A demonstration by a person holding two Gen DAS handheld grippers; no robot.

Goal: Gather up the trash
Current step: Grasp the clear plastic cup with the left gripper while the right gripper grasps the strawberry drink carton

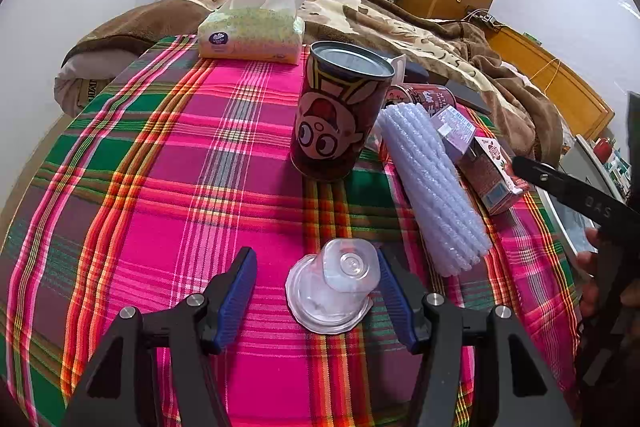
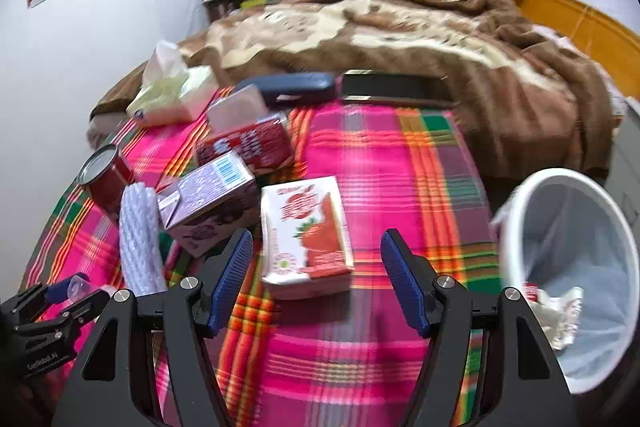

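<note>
While the left gripper [image 1: 316,291] is spread wide and empty, a clear plastic cup [image 1: 334,287] is found lying tipped between its fingers, base forward. The right gripper [image 2: 316,279], likewise spread, is aimed at a strawberry carton [image 2: 304,239], long axis ahead; the bin [image 2: 516,227] stands rightward.

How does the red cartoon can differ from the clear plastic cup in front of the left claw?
The red cartoon-printed metal can stands upright and opaque; the clear plastic cup is upside down and see-through. The can is taller and stands farther off; the cup sits between the open left claw fingers. Both rest on the plaid tablecloth.
</note>
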